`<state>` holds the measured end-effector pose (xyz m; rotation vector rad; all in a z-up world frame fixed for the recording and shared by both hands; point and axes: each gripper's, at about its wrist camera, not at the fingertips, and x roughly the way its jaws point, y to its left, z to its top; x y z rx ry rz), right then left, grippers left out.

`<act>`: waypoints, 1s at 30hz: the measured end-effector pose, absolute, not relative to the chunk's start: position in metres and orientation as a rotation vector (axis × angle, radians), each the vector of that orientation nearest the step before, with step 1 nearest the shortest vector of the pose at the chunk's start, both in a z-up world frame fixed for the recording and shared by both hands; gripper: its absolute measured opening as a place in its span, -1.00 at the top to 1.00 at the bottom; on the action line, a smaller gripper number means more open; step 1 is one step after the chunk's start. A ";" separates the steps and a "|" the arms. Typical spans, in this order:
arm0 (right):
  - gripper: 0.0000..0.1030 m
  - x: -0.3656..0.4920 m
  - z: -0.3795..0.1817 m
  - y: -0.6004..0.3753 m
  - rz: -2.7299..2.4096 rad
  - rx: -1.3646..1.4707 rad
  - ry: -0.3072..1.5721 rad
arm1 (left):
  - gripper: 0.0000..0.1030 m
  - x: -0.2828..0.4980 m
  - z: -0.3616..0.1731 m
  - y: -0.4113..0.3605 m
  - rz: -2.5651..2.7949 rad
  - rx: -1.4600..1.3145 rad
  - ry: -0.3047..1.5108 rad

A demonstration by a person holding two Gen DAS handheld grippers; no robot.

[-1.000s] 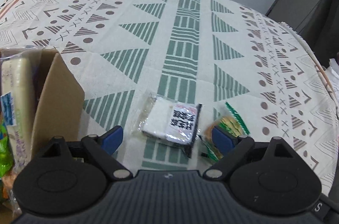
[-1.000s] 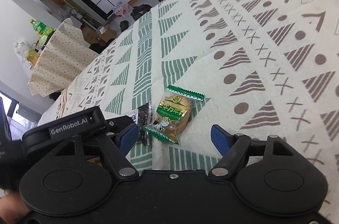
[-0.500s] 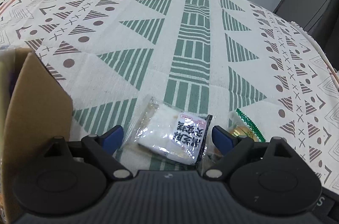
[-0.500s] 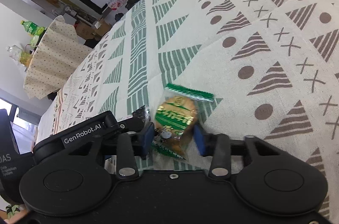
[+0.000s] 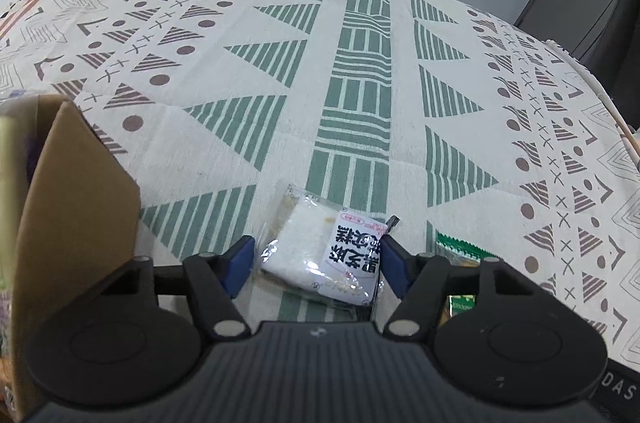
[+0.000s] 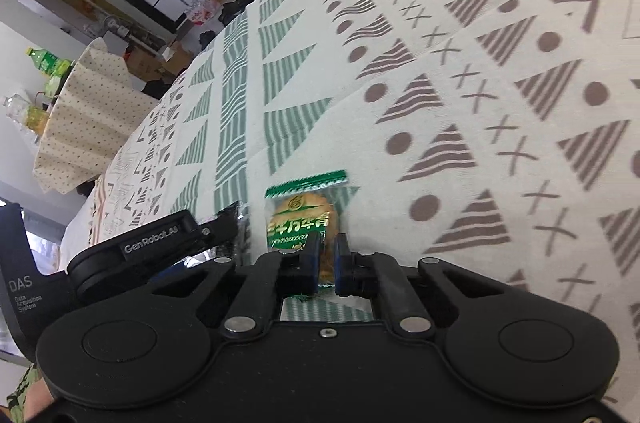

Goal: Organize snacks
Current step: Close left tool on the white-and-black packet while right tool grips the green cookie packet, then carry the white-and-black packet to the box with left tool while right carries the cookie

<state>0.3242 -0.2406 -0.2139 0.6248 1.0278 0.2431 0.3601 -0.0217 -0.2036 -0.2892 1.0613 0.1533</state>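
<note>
Your right gripper [image 6: 327, 252] pinched tight on the green-wrapped cookie [image 6: 301, 219] above the patterned cloth [image 6: 500, 71], your left gripper [image 5: 317, 261] wide open around the white snack packet [image 5: 326, 250] lying on it, cardboard box [image 5: 76, 199] at the left

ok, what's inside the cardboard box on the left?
Cardboard box: only a pale packet edge shows at the frame's left. The near flap and frame edge hide the rest.
</note>
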 end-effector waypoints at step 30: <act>0.20 0.332 -0.201 -0.182 0.247 0.345 1.041 | -0.12 0.334 -0.169 -0.002 0.165 -0.391 1.004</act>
